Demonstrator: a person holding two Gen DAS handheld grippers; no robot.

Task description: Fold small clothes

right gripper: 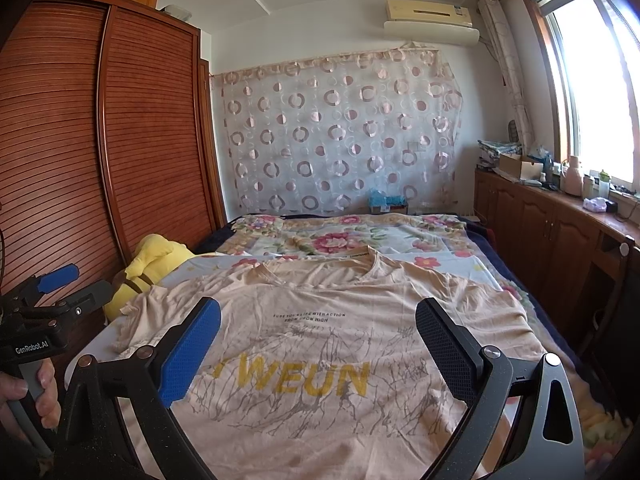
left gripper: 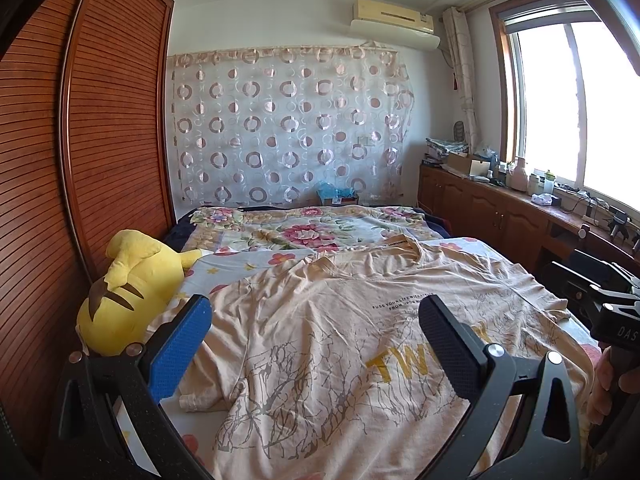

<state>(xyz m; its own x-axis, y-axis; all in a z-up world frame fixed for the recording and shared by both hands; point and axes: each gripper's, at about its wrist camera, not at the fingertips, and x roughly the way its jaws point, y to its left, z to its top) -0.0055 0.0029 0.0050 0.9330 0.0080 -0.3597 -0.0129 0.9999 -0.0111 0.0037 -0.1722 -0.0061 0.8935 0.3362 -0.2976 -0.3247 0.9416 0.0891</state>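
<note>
Left wrist view: the left hand-held gripper [left gripper: 316, 344] sits low in the frame with its blue and black fingers spread wide apart, nothing between them. Beyond and beneath them a beige T-shirt [left gripper: 320, 340] lies spread face up on the bed [left gripper: 248, 258], wrinkled, its collar toward the middle of the frame and its yellow lettering near the lower centre. A yellow plush toy [left gripper: 128, 292] rests at the left edge of the bed, against the brown slatted wardrobe [left gripper: 80, 140]. At the right edge of this view part of the other tool and some fingers [left gripper: 600, 392] on its handle show.

In the right wrist view the right hand-held gripper [right gripper: 318, 342] is likewise wide open and empty, with the T-shirt [right gripper: 328, 360] filling the lower centre of the frame, both sleeves laid outward. At the lower left of that frame a hand [right gripper: 36, 396] grips the handle of the left hand-held gripper [right gripper: 60, 280].
</note>
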